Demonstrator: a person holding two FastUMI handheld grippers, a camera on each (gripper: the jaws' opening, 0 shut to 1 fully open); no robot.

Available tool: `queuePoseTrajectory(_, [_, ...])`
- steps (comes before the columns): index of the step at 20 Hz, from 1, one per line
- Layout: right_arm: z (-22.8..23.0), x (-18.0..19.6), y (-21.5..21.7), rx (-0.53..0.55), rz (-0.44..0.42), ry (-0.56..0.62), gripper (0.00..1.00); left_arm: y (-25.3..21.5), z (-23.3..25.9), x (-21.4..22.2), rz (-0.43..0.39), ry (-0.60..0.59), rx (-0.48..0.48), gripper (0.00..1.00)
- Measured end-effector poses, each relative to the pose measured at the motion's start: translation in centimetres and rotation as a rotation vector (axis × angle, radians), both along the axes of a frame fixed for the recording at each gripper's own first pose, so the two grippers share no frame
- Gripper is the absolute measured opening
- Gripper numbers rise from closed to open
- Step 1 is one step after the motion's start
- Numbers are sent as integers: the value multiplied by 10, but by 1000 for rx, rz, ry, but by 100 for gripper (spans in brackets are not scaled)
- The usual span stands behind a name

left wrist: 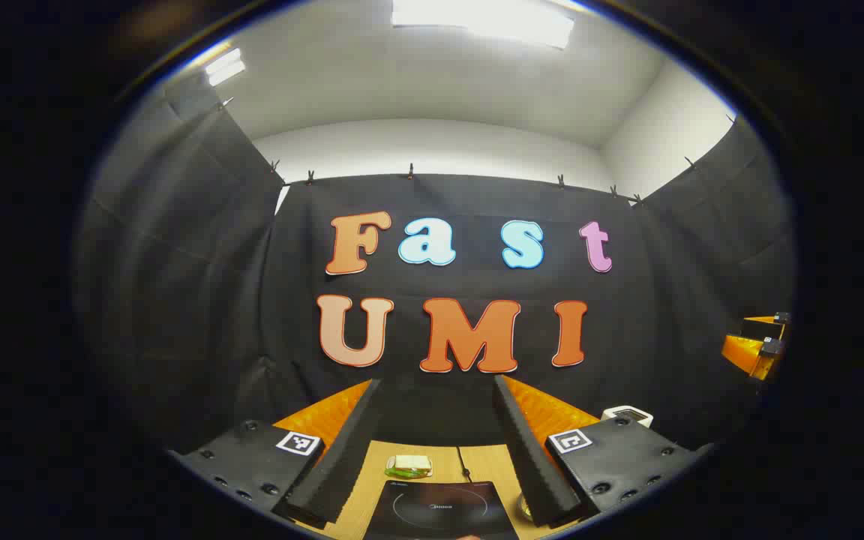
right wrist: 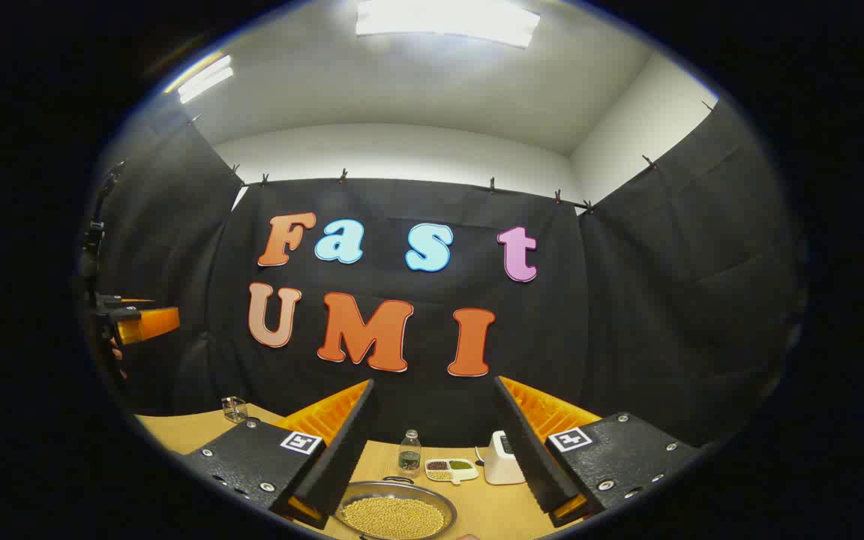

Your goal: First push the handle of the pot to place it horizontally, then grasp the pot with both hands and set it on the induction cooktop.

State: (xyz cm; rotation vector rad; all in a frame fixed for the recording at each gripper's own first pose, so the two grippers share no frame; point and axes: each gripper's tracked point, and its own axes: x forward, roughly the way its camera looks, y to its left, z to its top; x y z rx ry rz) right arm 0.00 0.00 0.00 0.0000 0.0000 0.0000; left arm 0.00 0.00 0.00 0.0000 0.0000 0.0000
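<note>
In the left gripper view, the left gripper [left wrist: 436,450] is held up off the table [left wrist: 372,480] with its two fingers spread wide apart and nothing between them. Between the fingers, low down at the near edge of the table, lies the black induction cooktop [left wrist: 439,510], its ring marking facing up and a dark cord running from its back edge toward the far edge. Just behind the cooktop sits a small green-rimmed dish [left wrist: 408,466] with something pale on it. Past the right finger a small white device [left wrist: 628,415] stands toward the far right of the table, and at the right side of this view the right gripper [left wrist: 758,345] shows in the air, well apart. In the right gripper view, that gripper has its fingers spread open too, grasping nothing. Between them, at the near edge of the table, rests the metal pot [right wrist: 394,516], shallow and full of yellow beans; its handle cannot be made out clearly. Behind it stand a small bottle [right wrist: 409,454], a divided tray [right wrist: 451,469] of beans and a white scale [right wrist: 502,457]; a glass jar [right wrist: 235,409] sits at the far left edge
</note>
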Motion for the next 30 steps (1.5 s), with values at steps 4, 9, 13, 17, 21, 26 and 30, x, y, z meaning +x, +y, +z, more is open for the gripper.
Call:
queuePoseTrajectory(4, [-2,1,4,-6,13,-9,94,-7,3,1,-4,-20,-10,95])
queuePoseTrajectory(9, [-4,1,7,9,34,-10,94,-13,5,0,-10,-33,-6,95])
queuePoseTrajectory(13, [-4,3,2,16,22,-19,94,-19,7,1,-23,-56,-8,95])
queuePoseTrajectory(17, [1,2,-3,13,6,-23,94,-21,16,-1,-22,-77,-2,97])
queuePoseTrajectory(21, [7,-4,4,5,13,-62,94,-18,20,-9,-19,-102,1,96])
queuePoseTrajectory(26, [-18,-5,22,28,56,-2,94,-23,6,-10,-39,-70,-30,95])
queuePoseTrajectory(30, [-42,-10,32,23,84,50,93,-18,1,-14,-34,-57,-22,97])
